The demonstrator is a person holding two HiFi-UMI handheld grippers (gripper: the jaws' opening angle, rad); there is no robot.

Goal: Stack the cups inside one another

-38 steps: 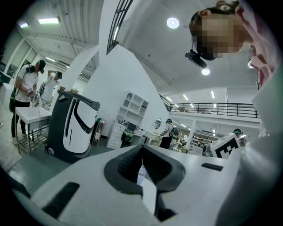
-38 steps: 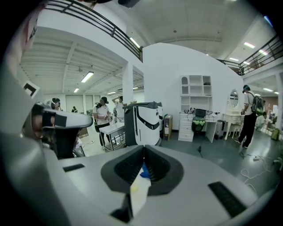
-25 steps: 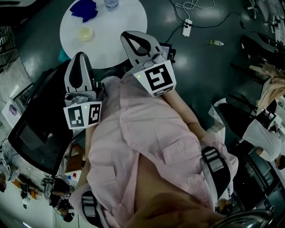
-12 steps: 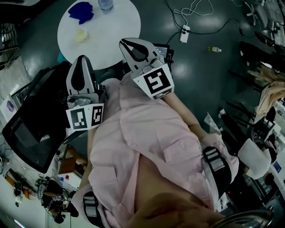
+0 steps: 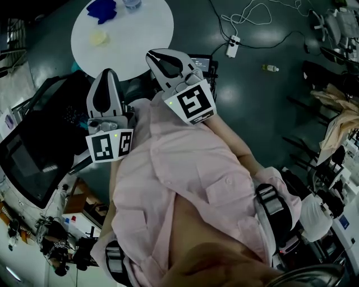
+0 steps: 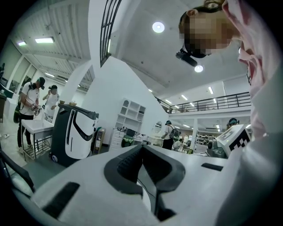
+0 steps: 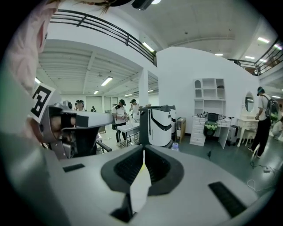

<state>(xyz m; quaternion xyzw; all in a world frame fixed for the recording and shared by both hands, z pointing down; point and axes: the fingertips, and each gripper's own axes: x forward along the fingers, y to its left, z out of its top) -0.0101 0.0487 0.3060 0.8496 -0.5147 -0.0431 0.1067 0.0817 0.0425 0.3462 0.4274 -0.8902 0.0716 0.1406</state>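
A small pale yellow cup (image 5: 99,38) sits on the round white table (image 5: 134,45) at the top left of the head view. A blue object (image 5: 102,8) and a clear bottle (image 5: 133,4) stand at the table's far edge. Both grippers are held up in front of the person's pink shirt, short of the table. My left gripper (image 5: 106,73) is shut and empty, its tips meeting in the left gripper view (image 6: 142,147). My right gripper (image 5: 152,55) is also shut with nothing in it (image 7: 143,152); a sliver of white table and a yellow spot show below its tips.
A black office chair (image 5: 33,151) stands at the left, close to the table. A power strip (image 5: 231,46) with cables and a small bottle (image 5: 270,68) lie on the dark floor. A white-and-black machine (image 7: 159,126) and people at a bench show far ahead.
The head view has swung: the white table and chair have slid left and up in the picture. Both grippers have drifted slightly with the person and stay shut.
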